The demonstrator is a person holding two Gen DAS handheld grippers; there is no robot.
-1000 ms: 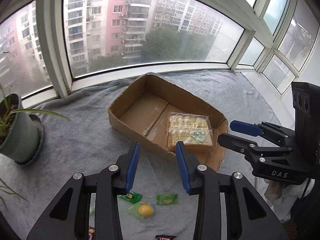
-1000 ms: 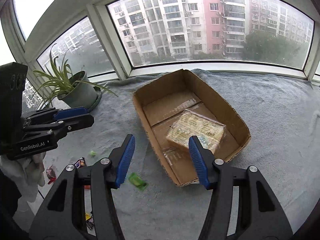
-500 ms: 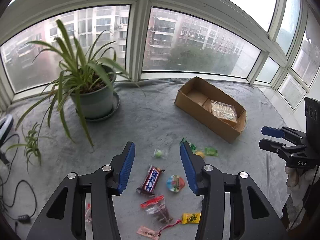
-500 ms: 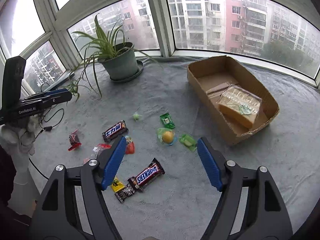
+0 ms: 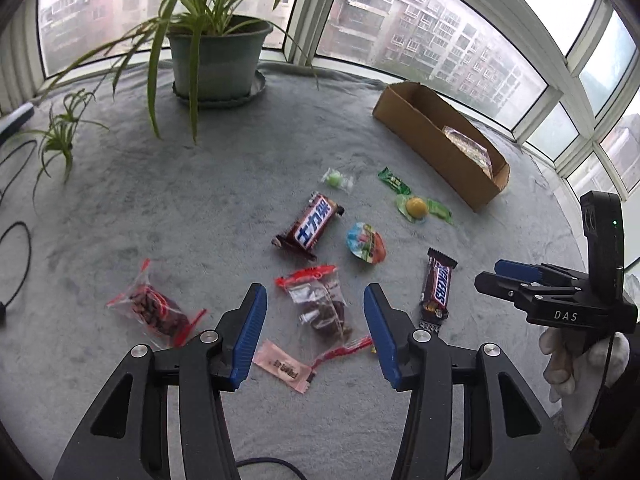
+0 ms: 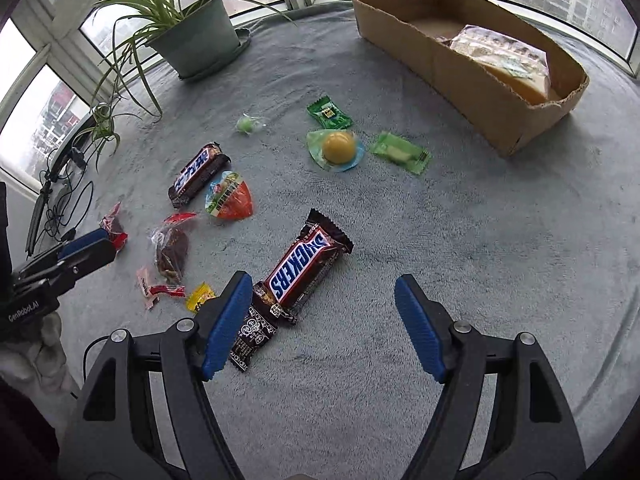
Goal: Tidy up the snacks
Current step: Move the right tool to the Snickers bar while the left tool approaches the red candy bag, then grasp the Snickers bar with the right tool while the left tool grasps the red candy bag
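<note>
We judge the sorting barely begun: only one clear-wrapped cake pack lies in the cardboard box, while the other snacks are strewn over the grey blanket on the desk. Our left tongs hang over a clear bag of dark dried fruit with their jaws opening, the bag below the gap but not pressed, so they hold nothing. Our right tongs stand wide and empty, their left pad just beside the near end of the Snickers bar and a small black packet. Left to move are that bar, a second chocolate bar, a jelly cup, a yellow candy, several green sweets, a second red-sealed bag, a pink sachet and a small yellow packet. The way to the box looks open across the blanket; its near wall stands up and would need clearing from above. The potted plant and its trailing leaves sit well apart at the far left, with cables near that edge.
</note>
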